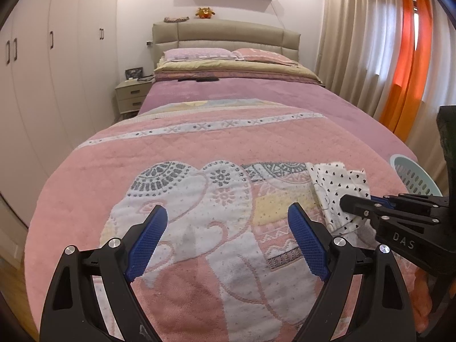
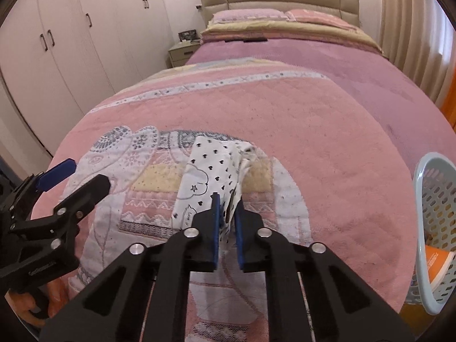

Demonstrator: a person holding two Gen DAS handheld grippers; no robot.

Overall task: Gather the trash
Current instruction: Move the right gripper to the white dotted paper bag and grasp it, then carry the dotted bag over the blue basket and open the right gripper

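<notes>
Where jaws pinch cloth [image 2: 211, 182], basket [image 2: 433, 228] cropped

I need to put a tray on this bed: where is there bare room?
Bare: the purple spread between the pink blanket and the pillows, and the blanket's left half. Crowded: the near right, where the right gripper pinches the heart-print cloth, beside the basket. Two dark items lie by the pillows.
</notes>
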